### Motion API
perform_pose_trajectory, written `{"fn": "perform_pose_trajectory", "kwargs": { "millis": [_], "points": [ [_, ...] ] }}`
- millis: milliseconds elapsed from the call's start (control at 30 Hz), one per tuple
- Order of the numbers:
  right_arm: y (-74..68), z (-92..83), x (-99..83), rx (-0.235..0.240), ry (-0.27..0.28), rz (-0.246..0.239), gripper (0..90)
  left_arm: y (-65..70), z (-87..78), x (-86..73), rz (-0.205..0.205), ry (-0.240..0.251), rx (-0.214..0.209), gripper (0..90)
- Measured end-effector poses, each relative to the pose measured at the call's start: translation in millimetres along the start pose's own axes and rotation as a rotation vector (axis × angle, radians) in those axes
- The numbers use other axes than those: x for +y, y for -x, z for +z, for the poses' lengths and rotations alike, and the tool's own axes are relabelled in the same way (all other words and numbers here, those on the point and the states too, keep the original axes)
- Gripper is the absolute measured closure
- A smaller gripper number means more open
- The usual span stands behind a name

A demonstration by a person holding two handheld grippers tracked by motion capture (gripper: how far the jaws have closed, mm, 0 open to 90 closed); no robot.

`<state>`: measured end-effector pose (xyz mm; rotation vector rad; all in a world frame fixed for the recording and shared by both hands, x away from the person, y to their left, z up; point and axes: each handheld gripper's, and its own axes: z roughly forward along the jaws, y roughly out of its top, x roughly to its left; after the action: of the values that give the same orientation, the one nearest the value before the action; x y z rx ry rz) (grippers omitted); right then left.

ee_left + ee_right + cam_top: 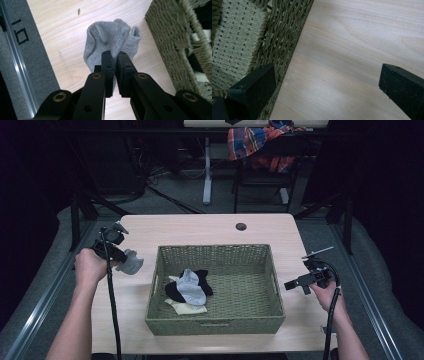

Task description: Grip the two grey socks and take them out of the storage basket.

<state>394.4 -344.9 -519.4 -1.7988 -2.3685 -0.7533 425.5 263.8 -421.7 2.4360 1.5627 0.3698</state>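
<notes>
Gripping a grey sock (110, 40) between jaws pressed nearly together, the left gripper (113, 53) hung over the pale wooden table (200, 227), just left of a woven basket (215, 325). Seen from above, that gripper (125, 261) sat in the person's left hand (90, 265), with the sock (131, 262) bunched at its tip and dangling beside the basket's left wall without touching it. In the left gripper view, the basket wall (170, 37) rose at the right and a grey strip edged the table at the left.

On the other side, the right gripper (295, 285) was held in the right hand (327, 295), jaws spread wide and gripping nothing. It pointed towards the basket's right wall from just beside it. In the right gripper view, the gripper (327, 85) framed bare tabletop (352, 50), with the basket's braided edge (284, 37) close by its left jaw.

Inside the basket, towards its left half, lay a small heap of socks (190, 290): a grey one on top, a black one beneath, and a cream one at the bottom. A small round hole (241, 226) marked the table's far edge. Beyond the table, a plaid cloth (255, 142) was draped over a chair.
</notes>
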Motion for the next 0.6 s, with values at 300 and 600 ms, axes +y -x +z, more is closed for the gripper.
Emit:
{"fn": "perform_pose_trajectory", "kwargs": {
  "millis": [300,600],
  "points": [
    [0.7,0.5,0.3,0.005,-0.008,-0.007,0.9,-2.3,27.3,-12.6,-0.041,-0.02,-0.019,85.3],
    [0.6,0.6,0.3,0.005,-0.009,-0.006,0.9,-1.6,53.9,-20.6,-0.073,-0.062,-0.052,85.3]
  ]
}}
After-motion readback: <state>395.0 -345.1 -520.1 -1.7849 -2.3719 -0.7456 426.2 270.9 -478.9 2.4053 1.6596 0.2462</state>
